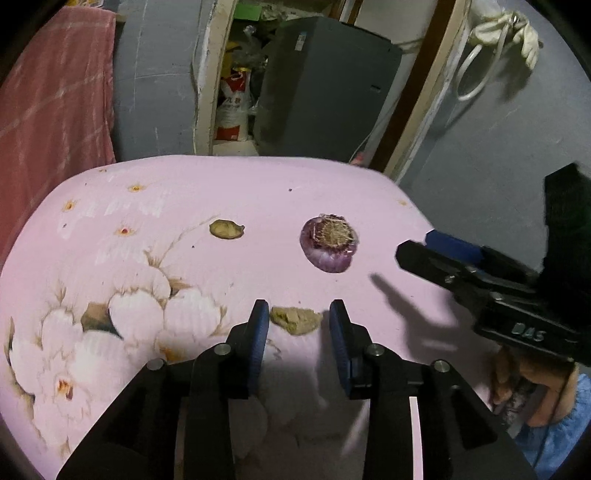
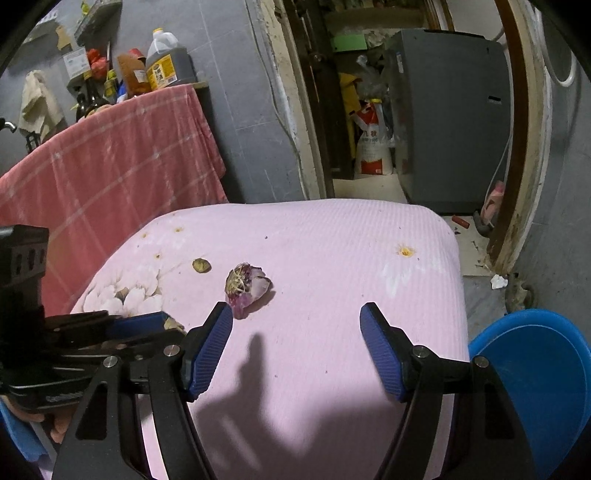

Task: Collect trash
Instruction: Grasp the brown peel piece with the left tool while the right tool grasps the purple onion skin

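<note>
In the left wrist view, the left claw (image 1: 299, 314) stands part-way released over the pink flowered surface (image 1: 258, 192), its blue pads to either side of a tan scrap (image 1: 295, 319) that lies on the cloth between them; a sliver of cloth shows on each side of the scrap, so the pads do not appear to press on it. Farther out lie a purple onion end (image 1: 328, 243), root side up, and to its left a small olive-brown peel (image 1: 226, 229), the two well apart. The right claw (image 1: 436, 254) comes in from the right edge just beside the onion end without touching it, seen side-on, so its gap cannot be judged from here; a hand (image 1: 517, 384) and blue sleeve show beneath it. Only this view shows the white rope (image 1: 495, 33) hung on the grey wall. In the right wrist view, the right claw (image 2: 296, 321) is released, jaws wide with bare pink cloth between them; the onion end (image 2: 245, 288) sits just beyond the tip of the left-hand finger (image 2: 210, 350), outside the gap. The olive-brown peel (image 2: 201, 265) lies behind and to the left of it. The left claw (image 2: 140, 321) is seen from the side at the lower left, and the tan scrap (image 2: 173, 325) barely peeks out past it. This view alone shows a blue bin (image 2: 535, 373) at the surface's right edge and bottles (image 2: 162, 62) above a red plaid cloth (image 2: 110, 158).
</note>
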A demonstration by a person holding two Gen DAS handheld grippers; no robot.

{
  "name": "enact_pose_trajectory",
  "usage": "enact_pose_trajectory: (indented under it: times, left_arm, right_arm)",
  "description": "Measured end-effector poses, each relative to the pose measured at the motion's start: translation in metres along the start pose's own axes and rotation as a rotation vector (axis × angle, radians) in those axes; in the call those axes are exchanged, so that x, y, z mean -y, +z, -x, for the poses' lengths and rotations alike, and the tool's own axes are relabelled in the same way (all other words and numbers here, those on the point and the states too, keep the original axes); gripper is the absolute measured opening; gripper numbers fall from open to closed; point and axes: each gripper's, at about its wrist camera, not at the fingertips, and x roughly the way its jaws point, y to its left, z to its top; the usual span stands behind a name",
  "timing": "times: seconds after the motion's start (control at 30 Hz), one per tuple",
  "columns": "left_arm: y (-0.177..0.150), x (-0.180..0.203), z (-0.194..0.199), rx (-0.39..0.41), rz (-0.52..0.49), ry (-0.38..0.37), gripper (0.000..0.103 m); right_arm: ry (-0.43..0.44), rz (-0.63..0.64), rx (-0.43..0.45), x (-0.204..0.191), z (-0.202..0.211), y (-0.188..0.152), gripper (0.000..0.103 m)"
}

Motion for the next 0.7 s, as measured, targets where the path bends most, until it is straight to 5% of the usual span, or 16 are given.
enact_pose_trajectory:
  times: [0.23,0.47,0.7]
  left_arm:
    - [0.0,-0.002,-0.004,-0.011,-0.015,0.02,0.024]
    - [-0.008,-0.024,0.008,0.025,0.047,0.12,0.024]
    - [-0.021,-0.047,0.019,0.075,0.137,0.036,0.024]
  right_arm:
    - [0.011,-0.035,-0.014,0.006,-0.007,0.008,0.071]
    - [0.005,0.018,-0.042,-0.007,-0.016,0.013,0.07]
    - [0.027,0.109,-0.087,-0.031,-0.034,0.016,0.058]
